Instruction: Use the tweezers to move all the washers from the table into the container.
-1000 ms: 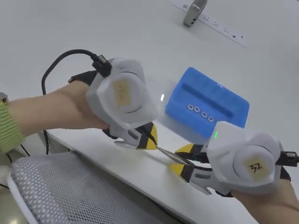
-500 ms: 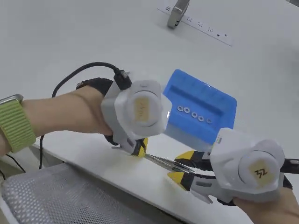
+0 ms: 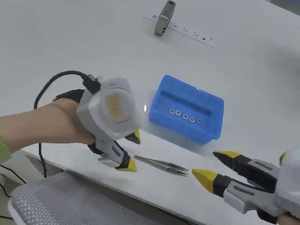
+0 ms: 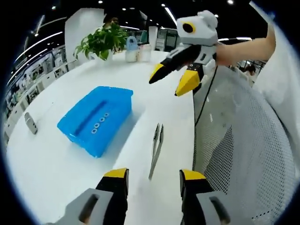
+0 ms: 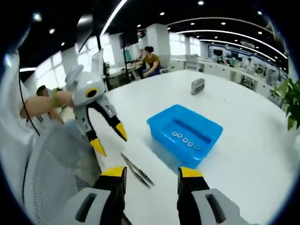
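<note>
Blue plastic container (image 3: 183,129) at the centre of the head view, standing on the white worktop (image 3: 84,51), with a short row of washers (image 3: 185,116) lying flat along its floor, close to the far wall. Nothing else is seen inside it.

Tweezers (image 3: 161,165) lie flat on the worktop near its front edge, just below the container in the frame and apart from it. A second ago they were pinched between the two grippers; now they have been let go and touch neither.

Left gripper (image 3: 131,151), at lower left, has its yellow-tipped jaws spread wide and holds nothing; its tips stand just beside the handle end of the tweezers. Right gripper (image 3: 214,165), at lower right, is likewise spread wide and empty, drawn back from the pointed end.

Release of the tool, together with the washers gathered in the container, suggests that the transfer is finished or paused; any washer left on the worktop would call for the tweezers to be taken up again.
</note>
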Demonstrator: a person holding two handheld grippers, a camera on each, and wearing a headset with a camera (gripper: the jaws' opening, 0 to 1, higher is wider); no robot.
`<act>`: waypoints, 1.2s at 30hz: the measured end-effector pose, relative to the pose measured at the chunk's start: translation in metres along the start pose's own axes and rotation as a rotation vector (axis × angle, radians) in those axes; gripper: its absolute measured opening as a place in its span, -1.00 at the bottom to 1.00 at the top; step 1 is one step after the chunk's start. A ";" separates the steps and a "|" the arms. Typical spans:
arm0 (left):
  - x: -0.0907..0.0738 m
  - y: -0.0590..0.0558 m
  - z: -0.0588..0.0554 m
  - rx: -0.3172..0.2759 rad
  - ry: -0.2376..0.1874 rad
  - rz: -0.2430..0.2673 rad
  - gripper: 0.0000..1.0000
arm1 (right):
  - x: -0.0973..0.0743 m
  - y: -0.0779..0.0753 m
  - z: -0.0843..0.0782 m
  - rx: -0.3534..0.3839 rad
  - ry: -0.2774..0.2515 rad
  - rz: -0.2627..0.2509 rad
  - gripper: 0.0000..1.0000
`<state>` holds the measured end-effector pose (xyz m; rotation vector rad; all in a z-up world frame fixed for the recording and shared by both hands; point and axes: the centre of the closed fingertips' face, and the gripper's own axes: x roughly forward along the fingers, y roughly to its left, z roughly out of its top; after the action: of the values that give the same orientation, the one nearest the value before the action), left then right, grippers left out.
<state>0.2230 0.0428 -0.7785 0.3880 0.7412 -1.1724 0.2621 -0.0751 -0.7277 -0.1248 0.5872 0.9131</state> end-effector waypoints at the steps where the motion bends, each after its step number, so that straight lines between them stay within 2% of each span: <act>1: -0.005 0.001 0.004 -0.013 -0.024 0.020 -0.08 | -0.006 -0.003 0.010 0.000 -0.060 -0.023 -0.07; 2: -0.015 0.004 0.009 -0.028 -0.055 0.056 -0.04 | -0.008 -0.003 0.012 0.002 -0.076 -0.031 0.02; 4: -0.030 0.007 0.018 -0.046 -0.106 0.110 0.00 | -0.017 -0.008 0.022 -0.008 -0.132 -0.101 0.16; 6: -0.043 0.012 0.026 -0.065 -0.154 0.179 0.19 | -0.023 -0.009 0.030 0.000 -0.184 -0.150 0.30; 8: -0.059 0.013 0.034 -0.100 -0.211 0.228 0.36 | -0.030 -0.012 0.037 0.017 -0.237 -0.197 0.40; 9: -0.069 0.016 0.039 -0.116 -0.247 0.266 0.40 | -0.033 -0.013 0.039 0.026 -0.254 -0.211 0.44; 10: -0.073 0.016 0.041 -0.121 -0.262 0.279 0.43 | -0.037 -0.016 0.042 0.038 -0.284 -0.239 0.49; 11: -0.080 0.017 0.043 -0.137 -0.284 0.300 0.47 | -0.041 -0.018 0.043 0.040 -0.297 -0.257 0.55; 12: -0.095 0.020 0.052 -0.175 -0.351 0.353 0.52 | -0.043 -0.021 0.043 0.042 -0.304 -0.272 0.60; 14: -0.112 0.022 0.061 -0.217 -0.425 0.395 0.68 | -0.048 -0.024 0.043 0.037 -0.310 -0.295 0.67; 15: -0.125 0.025 0.067 -0.228 -0.471 0.435 0.75 | -0.051 -0.027 0.042 0.036 -0.309 -0.310 0.69; 17: -0.150 0.034 0.073 -0.231 -0.524 0.540 0.82 | -0.058 -0.031 0.044 0.044 -0.320 -0.326 0.68; 18: -0.158 0.037 0.074 -0.239 -0.536 0.573 0.84 | -0.062 -0.033 0.048 0.044 -0.348 -0.338 0.69; 20: -0.178 0.044 0.077 -0.261 -0.586 0.650 0.89 | -0.069 -0.038 0.053 0.038 -0.378 -0.363 0.76; 23: -0.196 0.049 0.080 -0.304 -0.650 0.728 0.97 | -0.074 -0.047 0.056 0.039 -0.383 -0.403 0.95; 26: -0.204 0.051 0.075 -0.349 -0.690 0.794 0.97 | -0.077 -0.060 0.058 0.038 -0.345 -0.441 0.98; 28: -0.204 0.051 0.071 -0.362 -0.696 0.809 0.97 | -0.078 -0.062 0.064 0.051 -0.346 -0.442 0.98; 30: -0.203 0.053 0.063 -0.394 -0.704 0.832 0.97 | -0.076 -0.061 0.070 0.032 -0.350 -0.437 0.98; 33: -0.197 0.053 0.053 -0.422 -0.691 0.816 0.97 | -0.073 -0.060 0.068 0.021 -0.342 -0.460 0.98; 36: -0.196 0.050 0.048 -0.427 -0.684 0.822 0.97 | -0.070 -0.051 0.068 0.038 -0.360 -0.443 0.98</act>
<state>0.2471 0.1652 -0.6119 -0.0899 0.1627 -0.2957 0.2982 -0.1329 -0.6413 -0.0504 0.2248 0.4763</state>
